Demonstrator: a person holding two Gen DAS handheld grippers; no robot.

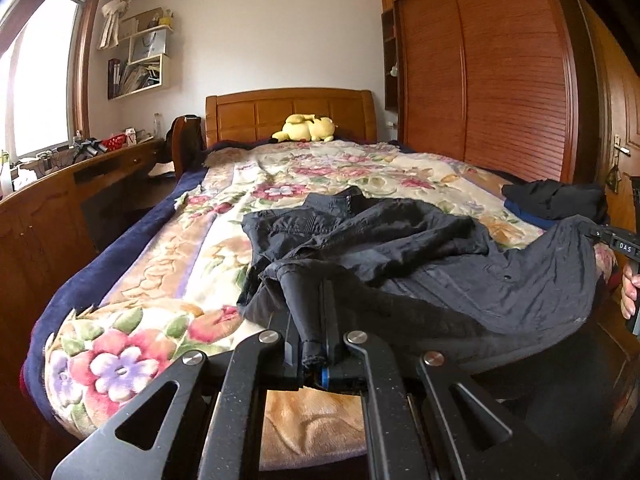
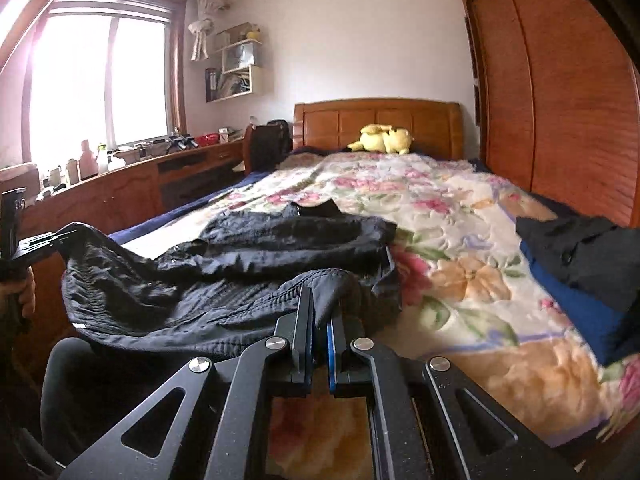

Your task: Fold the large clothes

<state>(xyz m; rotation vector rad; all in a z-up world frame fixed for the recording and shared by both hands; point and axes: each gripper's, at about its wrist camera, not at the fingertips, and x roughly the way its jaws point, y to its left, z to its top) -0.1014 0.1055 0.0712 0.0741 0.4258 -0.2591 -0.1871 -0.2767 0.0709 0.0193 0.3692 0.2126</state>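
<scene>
Bed [image 1: 132, 240] with floral blanket [image 2: 460, 216], seen from its foot edge toward the headboard [image 1: 292, 114]. The black jacket [image 1: 400, 248] lies across the bed's foot end, crumpled, its collar toward the headboard and its lower hem drawn up off the blanket at both near corners. No clean fold line is visible yet; the body is bunched and one sleeve lies heaped across the chest, so the fold is judged to be at an early stage, with spreading or the first fold in hand and all later folds left to do.

At the bed's right edge, near the foot, rests a pile of dark clothes [image 2: 580, 256], black over blue, apparently already folded; this suggests part of the wider task is done.

Left tool [image 1: 316, 320]: jaws narrow, clamped on a bunched corner of the jacket hem, which hangs down between the fingers. Right tool [image 2: 320, 320]: jaws narrow, pinching the ribbed hem at the opposite corner. Each tool appears at the frame edge of the other's view, cloth stretched between them.

A yellow plush toy [image 1: 306, 128] sits at the headboard edge, well apart from the jacket.
</scene>
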